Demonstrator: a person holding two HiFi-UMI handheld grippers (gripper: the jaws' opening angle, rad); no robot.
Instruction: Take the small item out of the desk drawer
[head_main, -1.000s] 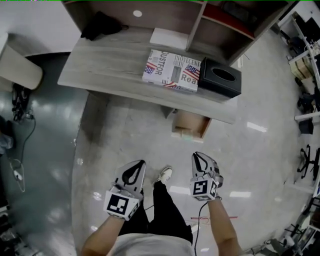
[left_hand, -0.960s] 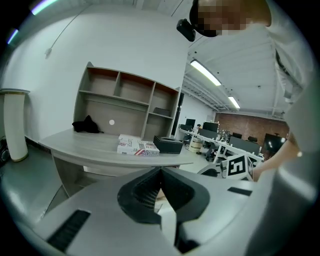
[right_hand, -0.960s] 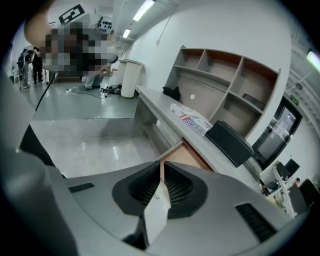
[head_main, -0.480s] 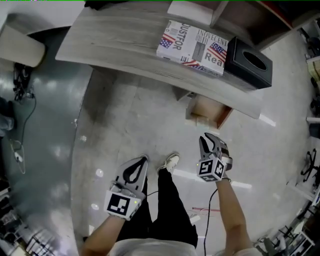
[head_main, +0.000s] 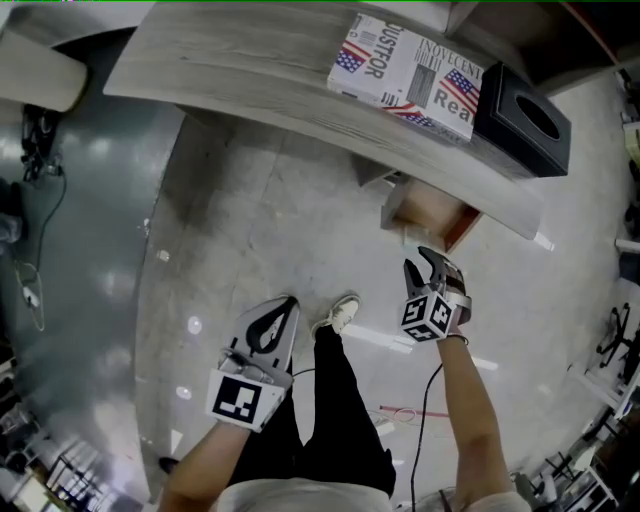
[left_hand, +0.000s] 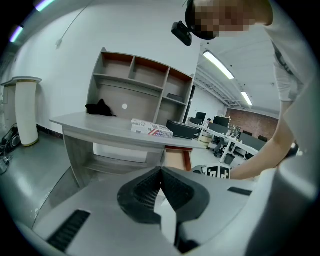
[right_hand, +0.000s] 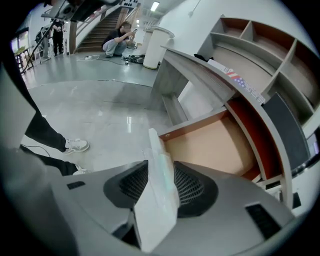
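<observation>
The small item, a thin pale packet (right_hand: 156, 207), looks already out of the open drawer (right_hand: 212, 145) under the desk (head_main: 250, 70). It stands between the right gripper's (right_hand: 161, 167) fingers, which are spreading and no longer seem to pinch it. It probably needs catching or setting down next. The left gripper's (left_hand: 161, 172) fingers are closed on nothing.

The desk (head_main: 250, 60) hides most of the drawer (head_main: 425, 212).

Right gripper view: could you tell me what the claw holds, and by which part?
A thin pale packet, its lower half between the pads of the right claw. The claw is opening, pads apparently clear of it: barely held, if at all.
</observation>
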